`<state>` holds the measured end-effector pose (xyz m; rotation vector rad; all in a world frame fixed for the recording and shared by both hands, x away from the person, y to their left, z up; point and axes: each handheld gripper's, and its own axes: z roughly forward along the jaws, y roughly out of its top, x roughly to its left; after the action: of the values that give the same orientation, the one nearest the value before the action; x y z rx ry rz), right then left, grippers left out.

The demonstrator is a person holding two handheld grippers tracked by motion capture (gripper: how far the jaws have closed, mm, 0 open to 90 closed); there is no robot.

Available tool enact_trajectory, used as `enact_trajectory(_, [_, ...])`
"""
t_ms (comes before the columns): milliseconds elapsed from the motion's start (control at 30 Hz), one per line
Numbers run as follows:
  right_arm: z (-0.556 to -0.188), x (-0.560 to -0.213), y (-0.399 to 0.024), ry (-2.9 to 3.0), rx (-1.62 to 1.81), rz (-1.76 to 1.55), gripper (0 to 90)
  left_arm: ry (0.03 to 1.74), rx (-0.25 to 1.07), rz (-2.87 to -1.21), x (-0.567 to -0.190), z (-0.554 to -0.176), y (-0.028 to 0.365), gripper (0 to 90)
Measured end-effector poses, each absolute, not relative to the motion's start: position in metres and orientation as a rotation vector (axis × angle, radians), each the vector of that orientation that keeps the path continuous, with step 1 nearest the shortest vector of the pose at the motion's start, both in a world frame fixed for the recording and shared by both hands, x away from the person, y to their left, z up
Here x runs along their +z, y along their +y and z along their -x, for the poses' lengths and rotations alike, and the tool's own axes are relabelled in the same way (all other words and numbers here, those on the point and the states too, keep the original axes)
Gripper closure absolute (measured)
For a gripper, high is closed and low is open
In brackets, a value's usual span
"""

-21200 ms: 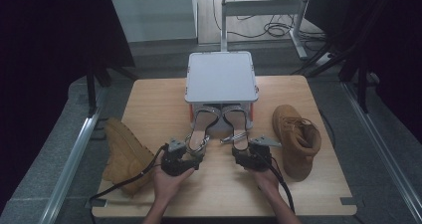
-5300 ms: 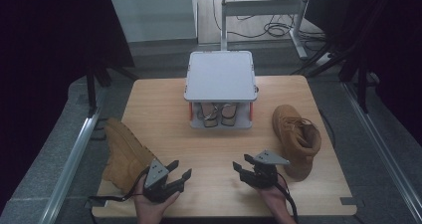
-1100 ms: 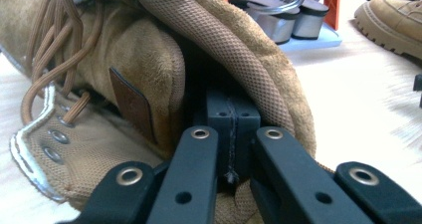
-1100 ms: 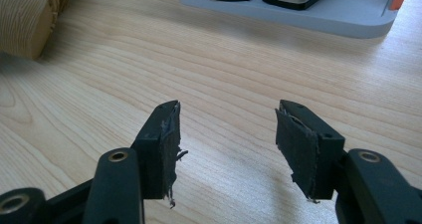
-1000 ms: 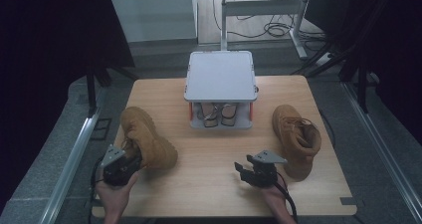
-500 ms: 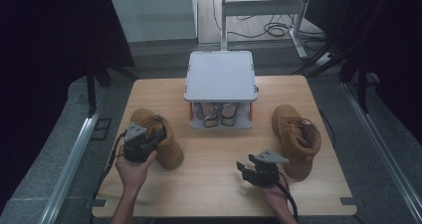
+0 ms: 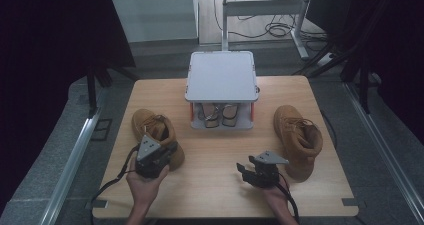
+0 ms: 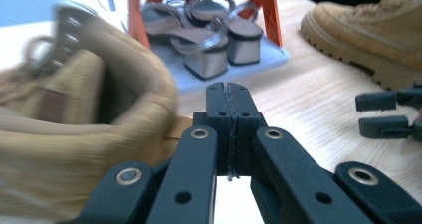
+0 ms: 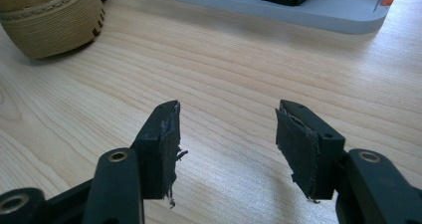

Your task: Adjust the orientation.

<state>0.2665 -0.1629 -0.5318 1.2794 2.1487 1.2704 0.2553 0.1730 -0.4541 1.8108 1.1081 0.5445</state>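
Observation:
A tan boot [image 7: 152,130] stands upright on the left of the wooden table [image 7: 215,155]. My left gripper [image 7: 160,154] sits at its heel. In the left gripper view the jaws [image 8: 229,92] are pressed together beside the blurred boot [image 8: 74,134], seemingly pinching a thin bit of its rear edge; the exact hold is hidden. The second tan boot [image 7: 297,137] stands at the right. Left of it, low over the table, my right gripper [image 7: 243,171] is open, with only bare wood between its jaws [image 9: 226,129].
A grey two-level rack [image 7: 220,75] with orange posts stands at the back middle of the table. A pair of strappy heeled sandals [image 7: 218,114] rests on its lower shelf [image 8: 214,35]. Metal rails run along both sides of the table.
My left gripper and the left boot have travelled together to the right and slightly away from the person. The right gripper and right boot have stayed put.

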Motion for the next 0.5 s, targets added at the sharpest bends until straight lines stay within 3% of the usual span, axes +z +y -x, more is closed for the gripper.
enact_trajectory(500, [-0.266,-0.534,-0.163,2.153,1.261,-1.282,42.8,1.203,0.718,-1.829,-0.488,-0.283,0.147,89.7])
